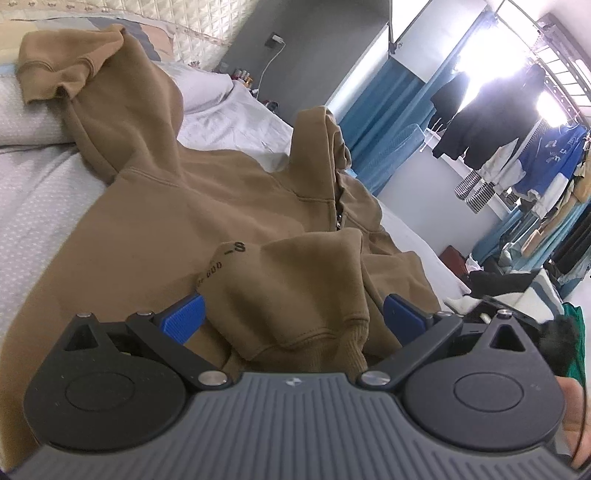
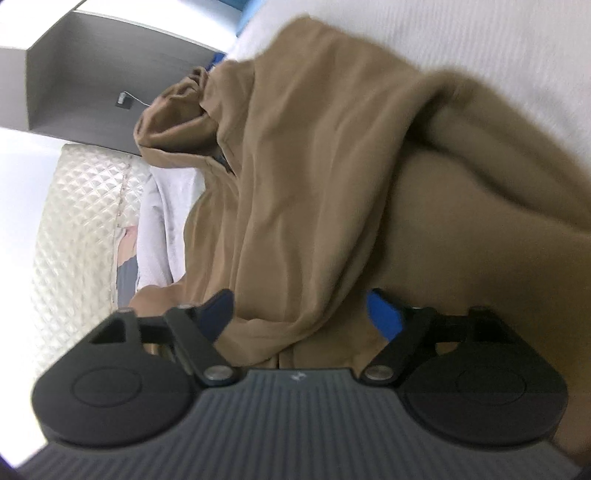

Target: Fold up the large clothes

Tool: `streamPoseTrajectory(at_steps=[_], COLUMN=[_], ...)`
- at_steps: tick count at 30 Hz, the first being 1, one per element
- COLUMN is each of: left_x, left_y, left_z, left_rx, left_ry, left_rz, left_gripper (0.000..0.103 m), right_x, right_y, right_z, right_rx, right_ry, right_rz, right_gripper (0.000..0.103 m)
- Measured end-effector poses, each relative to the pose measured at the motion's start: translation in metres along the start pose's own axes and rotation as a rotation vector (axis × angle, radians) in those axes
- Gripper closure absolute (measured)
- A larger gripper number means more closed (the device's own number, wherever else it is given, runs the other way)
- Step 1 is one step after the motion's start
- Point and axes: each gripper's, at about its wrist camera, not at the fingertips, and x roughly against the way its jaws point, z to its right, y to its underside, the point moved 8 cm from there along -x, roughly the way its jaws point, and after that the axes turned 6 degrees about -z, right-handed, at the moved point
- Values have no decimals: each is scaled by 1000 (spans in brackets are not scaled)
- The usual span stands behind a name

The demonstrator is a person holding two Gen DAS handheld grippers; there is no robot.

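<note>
left wrist view: hoodie (image 1: 207, 206) spread across the bed (image 1: 40, 192), tan, front up, hood (image 1: 321, 147) bunched toward the far side, 1 sleeve (image 1: 74, 62) thrown out toward the headboard (image 1: 184, 22). likely laid flat this way so the sides can be folded inward. near sleeve cuff (image 1: 314, 295) doubled back over the chest, lying right between the pads of the left gripper (image 1: 293, 321). jaws wide apart, blue pads (image 1: 183, 317) clear of the cloth on both sides, so nothing clamped. cuff sits just ahead of the gripper body, low in the gap; looks like a sleeve freshly placed or about to be taken, cannot tell which. small printed lettering (image 1: 232, 254) showing beside the cuff. hanging clothes (image 1: 517, 147) by the bright window, well apart from the bed.

right wrist view: picture blurred and rolled sideways, bed running up the frame. right gripper (image 2: 301, 314) with jaws apart, a loose ridge of hoodie (image 2: 314, 184) cloth lying in the gap between the pads. pads not seen pressing on it, so judged not clamped. fabric heaped in a thick fold at the right, hood end farther off near the headboard (image 2: 74, 229). probably lining up for a pinch on that edge.
</note>
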Motion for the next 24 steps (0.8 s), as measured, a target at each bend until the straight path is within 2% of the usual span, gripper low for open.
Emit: streamPoseTrajectory(at_steps=[2,4,5,6,9,12,15,19,21,24], left_x=[-5,-7,-8,-8,-7,-4,-1,2,0,-3], left_y=[-1,-2,-3,-5,-8,-10,-11,-12,-11,-7], left_z=[-2,-4,-6,-8,-11,-13,-12,-14,-15,-16], left_rx=[9,22,30,37,69,85,89,99,103,106], left_ry=[1,6,7,9,21,30,42,47,46,38], left_rz=[-5,-3,0,3,14,25,33,37,25,-2], left_gripper=[0,0,0,0,0,0,0,0,0,0], right_x=[-12,-23,-24,-25,-13,15,45,76,83,81], right_y=[-3,-10,-15,-21,-32,-43,-57,-71,-75,-74], right_z=[-1,-4,-5,-3,-4,-18,-15,23,46,56], right_rx=[0,23,26,28,26,86,97,19,-40,-64], right_ry=[9,37,47,55,11,-7,37,180,237,255], right_rz=[-6,-2,4,7,24,125,238,336,358,340], right_gripper=[39,64,73,89,90,90,90,90,89,84])
